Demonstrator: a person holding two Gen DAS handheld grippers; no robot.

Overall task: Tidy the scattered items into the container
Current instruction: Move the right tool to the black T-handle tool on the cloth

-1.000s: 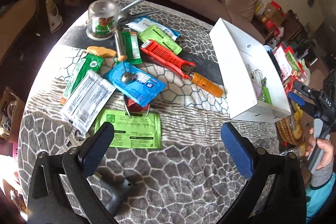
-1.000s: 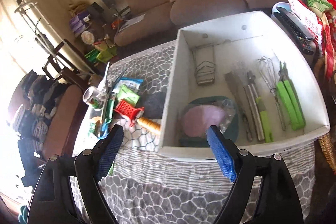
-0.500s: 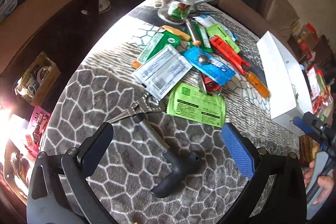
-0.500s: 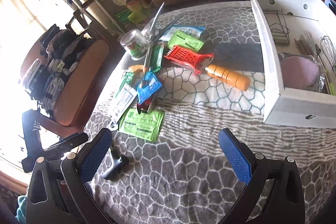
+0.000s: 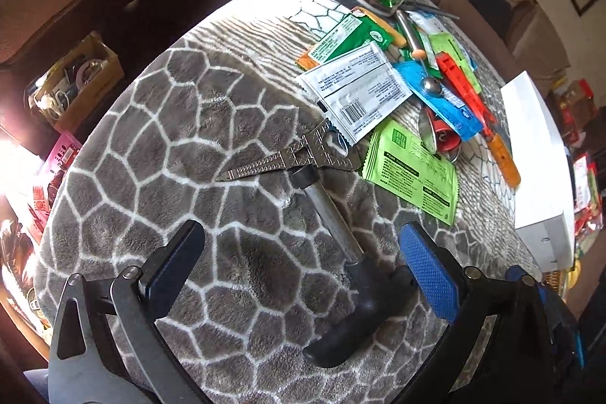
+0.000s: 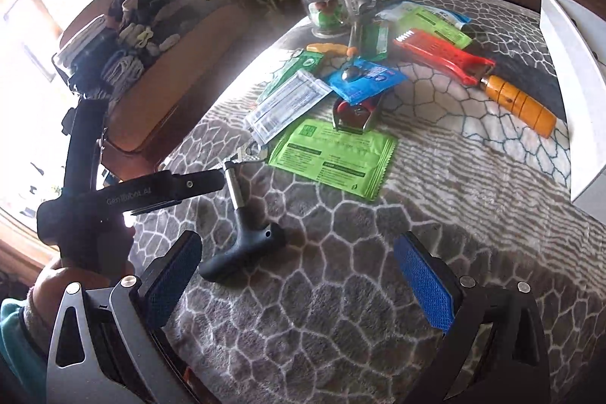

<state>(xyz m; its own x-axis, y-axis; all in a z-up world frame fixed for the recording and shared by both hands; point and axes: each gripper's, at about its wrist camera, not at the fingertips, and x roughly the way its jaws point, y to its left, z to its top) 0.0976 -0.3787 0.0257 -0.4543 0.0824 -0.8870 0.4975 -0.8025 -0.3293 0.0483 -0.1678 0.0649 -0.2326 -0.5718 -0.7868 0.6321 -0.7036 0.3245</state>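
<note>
Both claws gape empty over the T-handled tool [image 5: 342, 275], its metal shaft pointing toward the packet pile [image 5: 363, 93].

Packets [image 5: 411, 173], utensils [image 5: 342, 254] lie scattered on blanket; white container [image 5: 539, 158] at right.

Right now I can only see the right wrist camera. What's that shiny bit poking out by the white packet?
Observer: A flat metal tool shaped like a tower. Its wide end is tucked under the white packet.
Operator: Is the other hand-held gripper open?
Observer: Yes. The left hand-held gripper is wide open, and the black-handled tool shows in the gap between its fingers.
Operator: Is anything down beside the table over there?
Observer: A cardboard box full of odds and ends.
</note>
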